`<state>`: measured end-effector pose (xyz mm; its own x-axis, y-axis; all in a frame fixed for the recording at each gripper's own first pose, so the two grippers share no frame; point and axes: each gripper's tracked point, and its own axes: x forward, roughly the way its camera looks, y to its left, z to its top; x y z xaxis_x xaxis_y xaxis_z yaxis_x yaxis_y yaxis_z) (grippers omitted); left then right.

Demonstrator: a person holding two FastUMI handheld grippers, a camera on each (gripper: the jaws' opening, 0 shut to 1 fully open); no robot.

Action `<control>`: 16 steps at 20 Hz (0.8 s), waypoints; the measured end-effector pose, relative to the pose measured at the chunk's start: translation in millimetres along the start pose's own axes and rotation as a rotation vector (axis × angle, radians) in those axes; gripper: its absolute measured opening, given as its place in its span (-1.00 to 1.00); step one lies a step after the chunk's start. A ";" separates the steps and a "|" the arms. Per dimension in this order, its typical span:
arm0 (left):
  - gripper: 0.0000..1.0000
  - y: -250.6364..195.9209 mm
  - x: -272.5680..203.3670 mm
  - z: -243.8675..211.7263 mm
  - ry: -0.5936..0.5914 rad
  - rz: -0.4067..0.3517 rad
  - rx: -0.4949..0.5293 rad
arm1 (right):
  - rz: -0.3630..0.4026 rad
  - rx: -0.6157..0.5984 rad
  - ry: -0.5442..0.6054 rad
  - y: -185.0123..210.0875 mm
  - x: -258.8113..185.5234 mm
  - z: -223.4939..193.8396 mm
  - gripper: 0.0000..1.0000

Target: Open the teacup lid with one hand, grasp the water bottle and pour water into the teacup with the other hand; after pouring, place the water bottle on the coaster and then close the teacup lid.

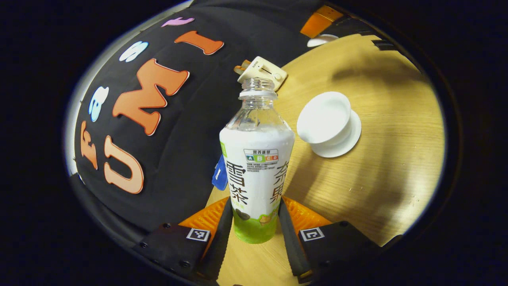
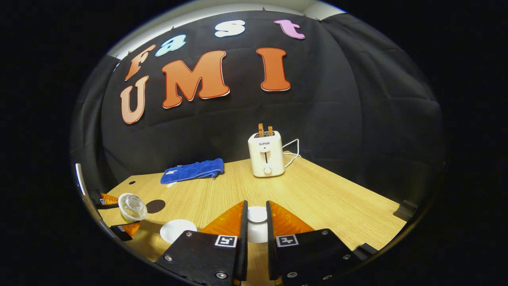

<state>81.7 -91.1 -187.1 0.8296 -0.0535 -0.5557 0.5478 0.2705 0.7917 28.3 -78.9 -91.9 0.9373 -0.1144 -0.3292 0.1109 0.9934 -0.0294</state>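
Clear, capless bottle point(image 1: 256, 167) with a white-and-green label sits clamped between the left gripper point(image 1: 256, 222), tilted above the table point(image 1: 377, 178) near the open cup point(image 1: 325, 119). Right gripper point(image 2: 256, 222) pinches the lid point(image 2: 257, 216), held level.

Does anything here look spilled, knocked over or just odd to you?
Nothing looks spilled or broken. The bottle has no cap and is gripped in the left tongs. The teacup stands open on its saucer, with its lid pinched in the right tongs.
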 end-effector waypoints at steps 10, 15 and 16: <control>0.35 13.3 4.1 -16.0 0.077 -0.012 0.296 | 0.006 -0.010 0.003 3.1 0.4 -0.9 -0.58; 0.29 25.5 0.7 -18.2 0.102 -0.011 0.440 | 0.004 -0.011 0.008 1.4 0.7 -2.0 -0.58; 0.29 26.3 0.0 -16.5 0.105 -0.012 0.464 | 0.004 -0.012 0.008 1.7 0.4 -2.7 -0.58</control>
<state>94.3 -68.1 -170.5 0.8208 0.0496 -0.5691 0.5673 -0.1887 0.8016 28.0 -77.3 -94.6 0.9349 -0.1106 -0.3373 0.1035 0.9939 -0.0390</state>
